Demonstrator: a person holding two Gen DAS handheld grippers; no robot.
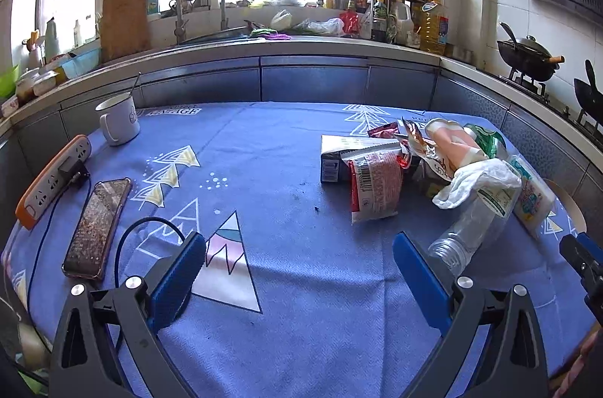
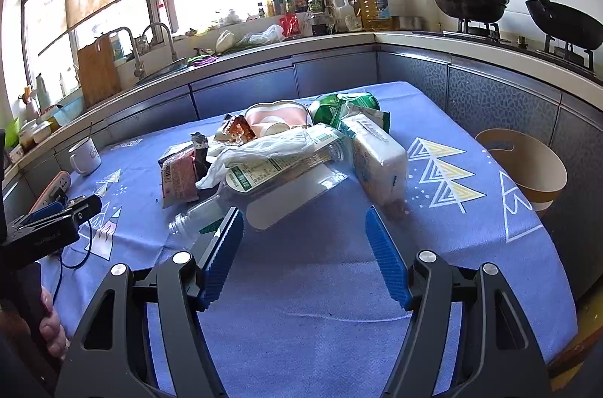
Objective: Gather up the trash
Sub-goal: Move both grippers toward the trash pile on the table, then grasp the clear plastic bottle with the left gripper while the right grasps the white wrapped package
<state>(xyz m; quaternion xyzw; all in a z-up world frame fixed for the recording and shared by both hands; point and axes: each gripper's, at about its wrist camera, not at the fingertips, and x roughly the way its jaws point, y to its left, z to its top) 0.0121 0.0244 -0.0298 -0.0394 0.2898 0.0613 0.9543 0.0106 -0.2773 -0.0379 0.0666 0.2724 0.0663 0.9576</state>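
A pile of trash lies on the blue tablecloth (image 1: 286, 172): a clear plastic bottle (image 1: 471, 228) on its side, a white crumpled bag (image 1: 475, 183), a red wrapper (image 1: 373, 187), a small carton (image 1: 335, 153), a tissue pack (image 1: 531, 190) and a green packet (image 1: 486, 138). My left gripper (image 1: 299, 260) is open and empty, above the cloth just left of the bottle's mouth. In the right wrist view my right gripper (image 2: 303, 234) is open and empty in front of the bottle (image 2: 241, 194) and tissue pack (image 2: 377, 156). A beige bin (image 2: 527, 168) stands off the table's right edge.
A white mug (image 1: 118, 123), an orange power strip (image 1: 52, 179) and a phone (image 1: 98, 228) on a cable lie at the table's left. The kitchen counter (image 1: 301, 45) with sink, bottles and woks (image 2: 471, 2) runs behind. The left gripper (image 2: 49, 228) shows in the right wrist view.
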